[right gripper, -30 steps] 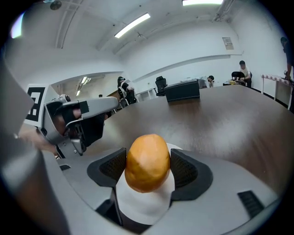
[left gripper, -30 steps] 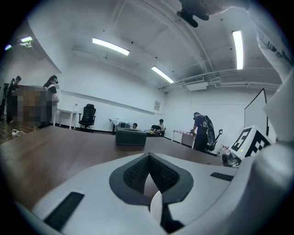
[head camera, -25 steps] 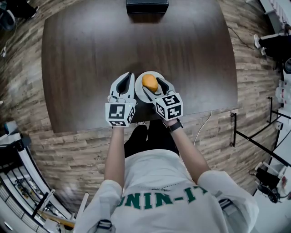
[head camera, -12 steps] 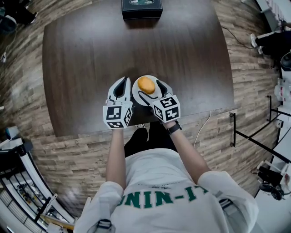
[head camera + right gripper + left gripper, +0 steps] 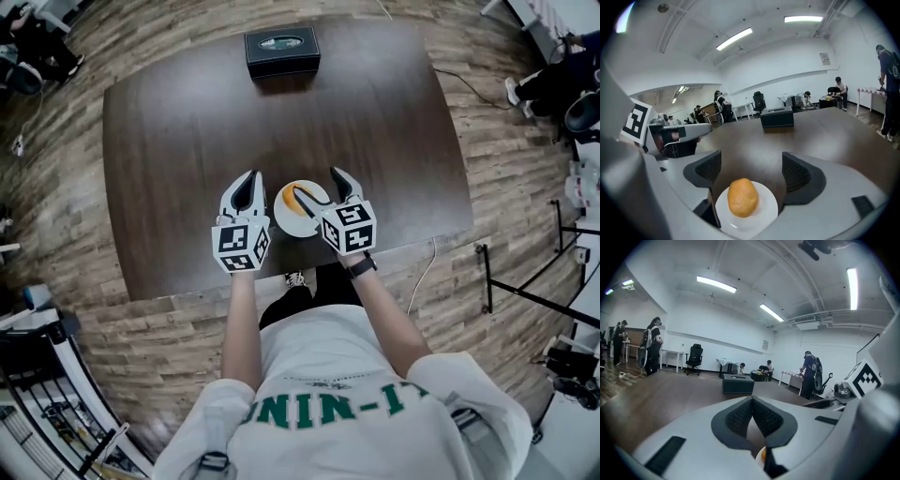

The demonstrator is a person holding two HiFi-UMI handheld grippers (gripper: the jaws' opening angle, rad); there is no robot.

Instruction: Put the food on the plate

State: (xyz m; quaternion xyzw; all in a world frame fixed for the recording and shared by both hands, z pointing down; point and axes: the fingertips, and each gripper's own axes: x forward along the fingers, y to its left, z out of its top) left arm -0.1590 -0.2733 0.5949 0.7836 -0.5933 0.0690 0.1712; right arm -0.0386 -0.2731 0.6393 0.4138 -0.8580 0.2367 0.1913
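Right gripper [image 5: 320,187] has backed off since a second ago: then its jaws flanked the food on the plate, now they stand wide apart and clear of it

We note the orange-yellow oval food item [image 5: 742,197], potato-like, resting on the small round white plate [image 5: 766,220] just below and ahead of this gripper's pads; neither pad touches it. We read this as a release: the jaws were spread so the food would settle on the plate without being dragged along

Left gripper [image 5: 246,192] hovers just to the left of the plate, jaws closed together with nothing between them. We judge it is parked there to stay out of the right gripper's way

Dark brown wooden table [image 5: 281,112] carries the plate; a black rectangular box [image 5: 281,52] sits far ahead of both grippers, well apart

Task looks essentially complete
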